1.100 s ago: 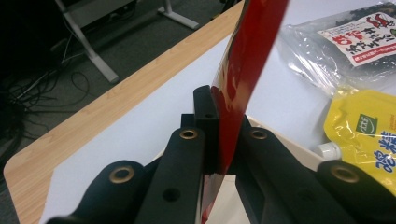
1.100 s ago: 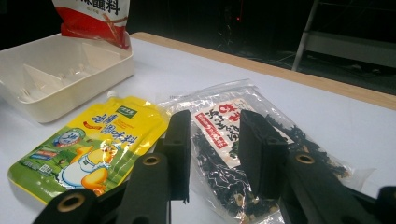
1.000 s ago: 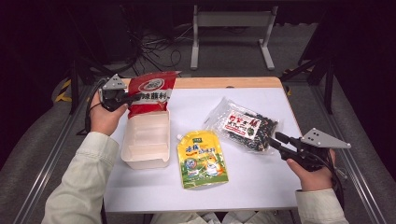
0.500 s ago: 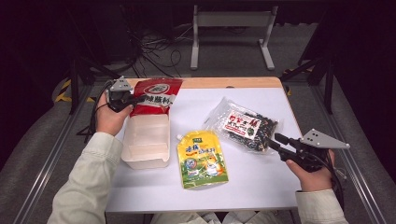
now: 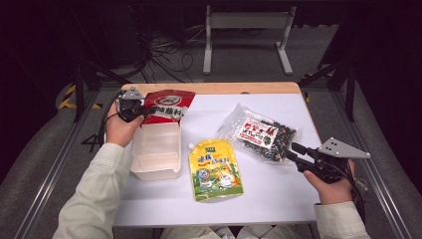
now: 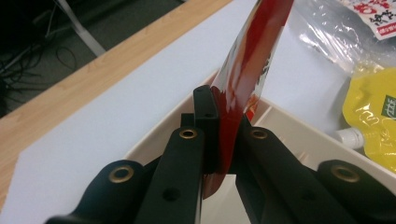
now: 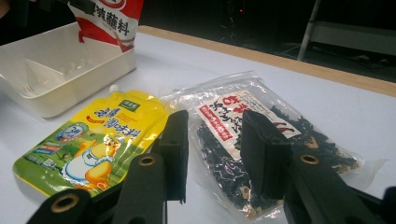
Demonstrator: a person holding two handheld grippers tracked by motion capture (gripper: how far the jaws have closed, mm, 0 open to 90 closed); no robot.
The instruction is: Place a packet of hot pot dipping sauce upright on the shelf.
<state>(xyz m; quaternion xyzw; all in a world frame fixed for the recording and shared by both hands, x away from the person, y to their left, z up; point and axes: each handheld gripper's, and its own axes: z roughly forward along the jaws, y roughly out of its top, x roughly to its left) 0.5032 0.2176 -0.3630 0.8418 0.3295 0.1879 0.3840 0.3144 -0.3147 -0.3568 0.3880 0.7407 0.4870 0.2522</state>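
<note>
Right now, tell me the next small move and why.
Probably lower the red pouch a little further into the white box and then release it. The left gripper is clamped on the pouch's edge, holding it above the box's far end, and the box looks empty.

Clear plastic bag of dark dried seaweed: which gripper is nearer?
Right. The right gripper is just beside the seaweed bag, jaws open; the left gripper is across the table, clamping the red pouch.
</note>
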